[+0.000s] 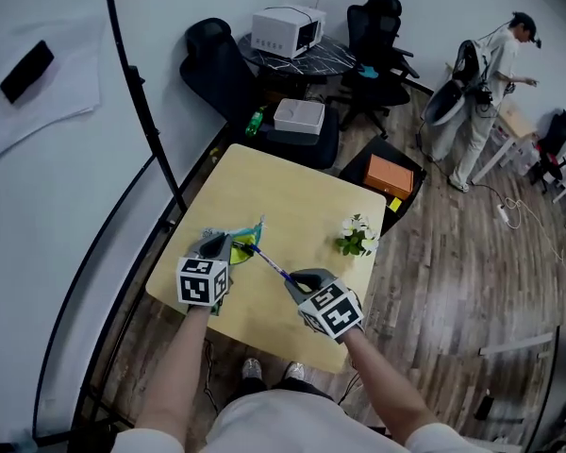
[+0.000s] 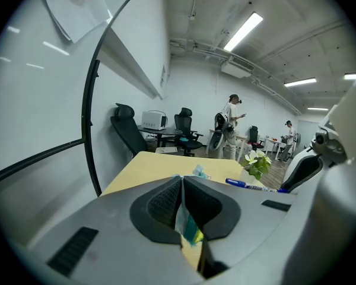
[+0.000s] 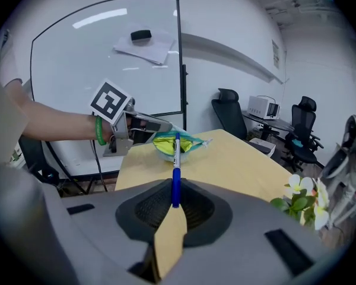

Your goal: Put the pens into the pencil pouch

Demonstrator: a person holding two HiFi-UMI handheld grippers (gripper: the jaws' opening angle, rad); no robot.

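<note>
Head view, lower centre: both forearms reach up over table [image 1: 292,196]. L gripper [image 1: 228,246] clenched on edge of pencil pouch [image 1: 248,245], mouth open. R gripper [image 1: 297,278], angled down twd upper left, grasps blue pen [image 1: 264,262] by its end; tip at pouch mouth.

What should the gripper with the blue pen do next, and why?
Probably slide the pen tip-first a little further into the pouch. The right gripper is shut on the pen's back end, and the tip sits at the pouch's open yellow mouth. The left gripper pinches the pouch's edge, so the pouch looks ready to take the pen.
</note>
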